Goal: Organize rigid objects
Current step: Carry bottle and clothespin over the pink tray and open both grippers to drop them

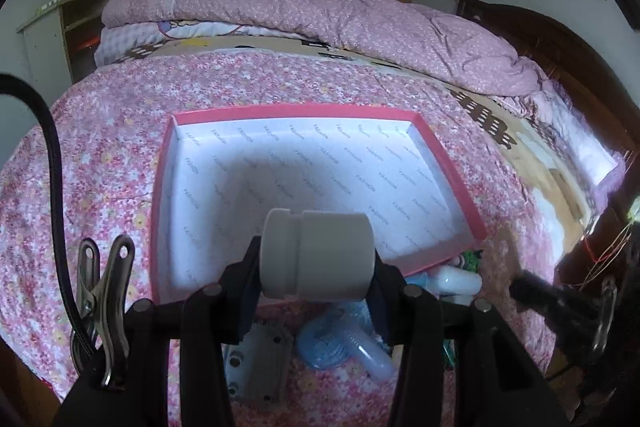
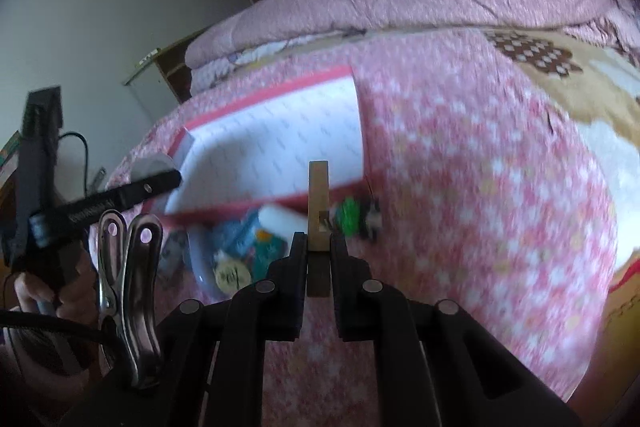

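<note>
My left gripper (image 1: 316, 263) is shut on a grey plastic pipe fitting (image 1: 316, 253) and holds it over the near edge of an open pink box (image 1: 452, 155) with a white printed lining. My right gripper (image 2: 319, 247) is shut on a thin wooden block (image 2: 318, 203) that stands upright between the jaws, above the bedspread near the box (image 2: 272, 143). Loose items lie in front of the box: a clear blue plastic piece (image 1: 340, 347), a grey metal bracket (image 1: 260, 363), a white tube (image 2: 280, 221) and a green toy (image 2: 350, 217). The right wrist view is blurred.
Everything lies on a bed with a pink floral bedspread (image 1: 100, 155). A folded pink quilt (image 1: 320, 11) lies at the back. A dark wooden headboard (image 1: 560, 39) stands to the right. The left gripper body (image 2: 48, 195) and the hand holding it show in the right wrist view.
</note>
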Available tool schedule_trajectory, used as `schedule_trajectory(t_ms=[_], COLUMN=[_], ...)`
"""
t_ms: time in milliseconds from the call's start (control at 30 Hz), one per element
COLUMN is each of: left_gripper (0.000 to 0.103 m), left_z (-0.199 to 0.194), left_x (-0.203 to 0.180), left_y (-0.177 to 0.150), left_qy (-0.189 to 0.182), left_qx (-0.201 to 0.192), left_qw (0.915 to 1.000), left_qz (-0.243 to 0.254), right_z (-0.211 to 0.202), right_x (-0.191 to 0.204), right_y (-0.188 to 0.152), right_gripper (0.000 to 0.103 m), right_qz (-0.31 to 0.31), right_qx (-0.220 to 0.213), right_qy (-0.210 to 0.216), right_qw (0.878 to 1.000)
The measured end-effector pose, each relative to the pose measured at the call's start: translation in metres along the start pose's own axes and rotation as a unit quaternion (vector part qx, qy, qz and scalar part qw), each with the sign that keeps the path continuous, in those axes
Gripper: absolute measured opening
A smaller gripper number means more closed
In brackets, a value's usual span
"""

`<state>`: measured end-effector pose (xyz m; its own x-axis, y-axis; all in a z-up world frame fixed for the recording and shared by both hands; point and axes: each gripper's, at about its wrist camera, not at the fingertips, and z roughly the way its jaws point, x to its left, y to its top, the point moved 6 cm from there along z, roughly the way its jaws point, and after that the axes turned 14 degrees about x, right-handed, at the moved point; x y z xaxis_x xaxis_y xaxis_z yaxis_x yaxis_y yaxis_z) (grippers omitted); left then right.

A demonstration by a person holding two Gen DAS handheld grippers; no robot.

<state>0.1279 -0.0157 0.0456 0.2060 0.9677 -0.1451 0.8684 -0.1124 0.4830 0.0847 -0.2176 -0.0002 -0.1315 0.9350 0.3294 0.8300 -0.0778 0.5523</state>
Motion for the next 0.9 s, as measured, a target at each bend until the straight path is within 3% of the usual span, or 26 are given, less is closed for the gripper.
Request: schedule_trajectory(t_ms=[233, 400, 700, 900], left_gripper=[0.048, 0.048, 0.048, 0.048], left_z=[0.012, 0.028, 0.057, 0.073], left_x=[0.003, 0.015, 0.027, 0.029], left_y=[0.021, 0.036, 0.054, 0.06], left_qy=[0.031, 0.041, 0.041, 0.041], left_qx=[-0.006, 0.001, 0.011, 0.007], left_qw=[0.9992, 0.9991, 0.9991, 0.9991], left_qz=[0.023, 0.006, 0.001, 0.006], right_z=[0.024, 0.057, 0.103, 0.115], right_x=[0.015, 0.019, 0.017, 0.019], right_y=[0.038, 0.062, 0.091, 0.104], right_gripper=[0.012, 0.012, 0.012, 0.012], right_qz=[-0.022, -0.02, -0.054, -0.081], right_qx=[0.012, 0.043, 0.074, 0.071], right_qy=[0.018, 0.031, -0.018, -0.055], right_qw=[1.0, 0.998, 0.996, 0.993])
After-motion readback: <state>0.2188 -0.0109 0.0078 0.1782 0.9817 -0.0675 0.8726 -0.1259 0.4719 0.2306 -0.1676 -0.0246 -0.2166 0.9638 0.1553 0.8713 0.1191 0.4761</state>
